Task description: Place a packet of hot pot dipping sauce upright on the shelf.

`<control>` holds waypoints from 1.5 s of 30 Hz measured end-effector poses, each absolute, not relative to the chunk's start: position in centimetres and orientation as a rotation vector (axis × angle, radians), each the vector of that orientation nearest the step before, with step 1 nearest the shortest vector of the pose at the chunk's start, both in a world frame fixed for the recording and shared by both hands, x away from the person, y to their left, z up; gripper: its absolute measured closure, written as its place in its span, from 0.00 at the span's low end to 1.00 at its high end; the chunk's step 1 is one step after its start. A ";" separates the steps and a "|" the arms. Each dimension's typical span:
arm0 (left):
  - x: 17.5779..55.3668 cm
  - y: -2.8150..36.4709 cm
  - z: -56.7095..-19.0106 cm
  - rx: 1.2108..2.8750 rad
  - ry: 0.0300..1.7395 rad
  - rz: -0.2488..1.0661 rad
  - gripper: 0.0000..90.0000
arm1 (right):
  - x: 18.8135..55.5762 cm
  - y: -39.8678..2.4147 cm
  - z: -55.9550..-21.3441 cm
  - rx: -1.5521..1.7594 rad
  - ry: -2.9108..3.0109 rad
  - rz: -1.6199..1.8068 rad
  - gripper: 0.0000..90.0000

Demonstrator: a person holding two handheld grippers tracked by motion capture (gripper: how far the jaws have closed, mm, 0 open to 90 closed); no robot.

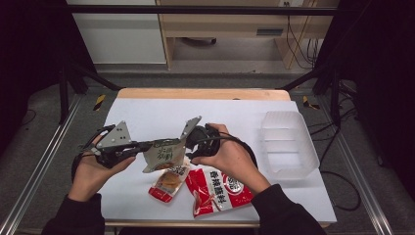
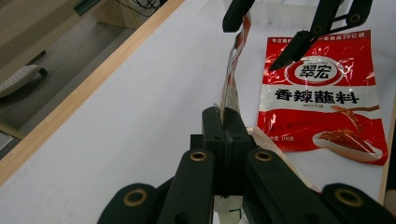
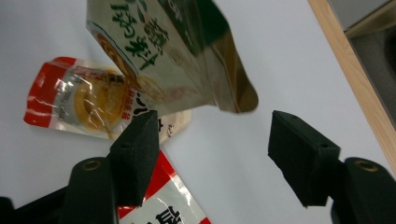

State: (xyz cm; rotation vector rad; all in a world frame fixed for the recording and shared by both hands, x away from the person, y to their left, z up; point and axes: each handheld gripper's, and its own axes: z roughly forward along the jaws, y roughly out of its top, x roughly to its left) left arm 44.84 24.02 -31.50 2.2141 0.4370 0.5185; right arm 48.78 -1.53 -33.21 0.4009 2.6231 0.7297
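Gripping one edge of the green-printed pouch (image 1: 164, 155), the left gripper (image 2: 224, 123) held it lifted above the white table (image 1: 147, 117). The right gripper (image 3: 212, 140) stood just beside the pouch's far end, jaws apart, nothing pinched. Red sachet (image 1: 218, 188) and small snack packet (image 1: 169, 183) lay beneath.

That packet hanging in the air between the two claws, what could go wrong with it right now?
The left gripper pinches the green packet by one thin edge, so it could slip or tear. The right gripper stands open just below it, so a closing bite might miss. If dropped, it would likely land on the red packets underneath, not in the plastic tray.
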 end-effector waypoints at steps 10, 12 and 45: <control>44.8 24.1 -31.6 2.204 0.431 0.506 1.00 | 49.4 0.3 -32.3 0.278 2.643 0.719 0.61; 44.8 24.1 -31.6 2.200 0.430 0.505 1.00 | 49.4 0.5 -32.1 0.260 2.644 0.718 0.66; 46.0 24.8 -33.1 2.053 0.544 0.492 0.45 | 50.6 -1.2 -29.5 0.319 2.583 0.689 1.00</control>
